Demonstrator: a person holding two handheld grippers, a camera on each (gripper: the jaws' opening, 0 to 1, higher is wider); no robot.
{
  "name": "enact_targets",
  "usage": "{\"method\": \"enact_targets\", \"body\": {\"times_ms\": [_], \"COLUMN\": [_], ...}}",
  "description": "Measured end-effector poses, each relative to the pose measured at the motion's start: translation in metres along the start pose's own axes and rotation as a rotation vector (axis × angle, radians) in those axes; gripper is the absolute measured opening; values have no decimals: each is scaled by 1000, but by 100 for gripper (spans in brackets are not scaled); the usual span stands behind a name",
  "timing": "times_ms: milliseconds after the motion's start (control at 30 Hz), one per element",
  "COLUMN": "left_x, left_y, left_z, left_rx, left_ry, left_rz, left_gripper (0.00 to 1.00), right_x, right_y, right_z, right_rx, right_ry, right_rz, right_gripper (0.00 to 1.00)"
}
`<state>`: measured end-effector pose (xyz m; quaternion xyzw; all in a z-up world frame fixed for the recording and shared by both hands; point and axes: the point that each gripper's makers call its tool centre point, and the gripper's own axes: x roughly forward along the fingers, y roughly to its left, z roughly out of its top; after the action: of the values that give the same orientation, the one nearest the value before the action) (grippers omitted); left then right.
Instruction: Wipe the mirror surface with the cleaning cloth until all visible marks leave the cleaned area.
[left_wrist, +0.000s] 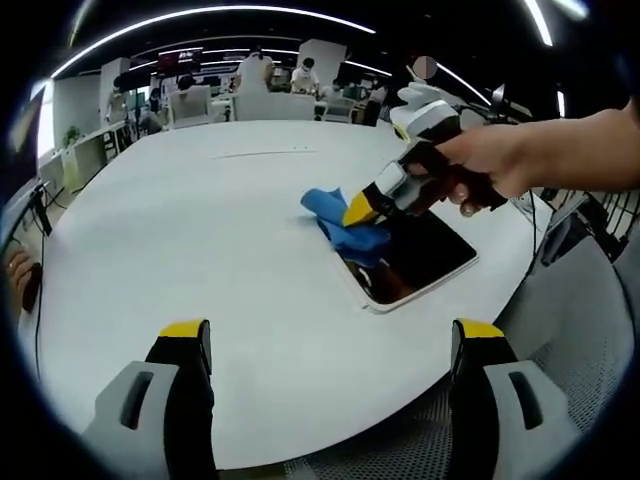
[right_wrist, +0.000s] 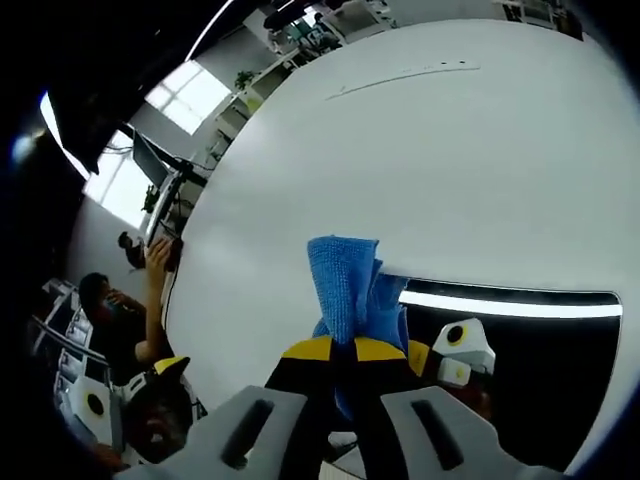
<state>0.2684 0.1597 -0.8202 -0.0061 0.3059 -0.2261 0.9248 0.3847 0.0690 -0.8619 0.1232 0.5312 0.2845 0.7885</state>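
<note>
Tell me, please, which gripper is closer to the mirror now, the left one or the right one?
Right. The right gripper holds the blue cloth against the mirror at its edge. The left gripper is open and hangs back over the white table, apart from the mirror.

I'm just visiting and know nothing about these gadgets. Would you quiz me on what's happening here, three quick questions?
1. True or false: the right hand-held gripper holds the blue cleaning cloth.
2. Where does the cloth touch the dark rectangular mirror? A) at its edge B) nowhere
3. Fill in: the left hand-held gripper is ___.

Key: 1 true; 2 A; 3 open, over the round white table.
</note>
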Motion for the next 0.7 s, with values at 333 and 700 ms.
{"method": "enact_targets", "body": {"times_ms": [333, 700], "left_x": [-1, -1], "left_y": [0, 0], "left_z": [1, -1], "left_rx": [3, 12], "left_ry": [-6, 3], "left_rz": [3, 0], "left_gripper": [99, 99], "right_x": [-2, -4], "right_y": [7, 6], "right_z": [-10, -11], "right_rx": [7, -36], "right_ry": [8, 31], "right_rz": [3, -4], "right_gripper": [0, 0]}}
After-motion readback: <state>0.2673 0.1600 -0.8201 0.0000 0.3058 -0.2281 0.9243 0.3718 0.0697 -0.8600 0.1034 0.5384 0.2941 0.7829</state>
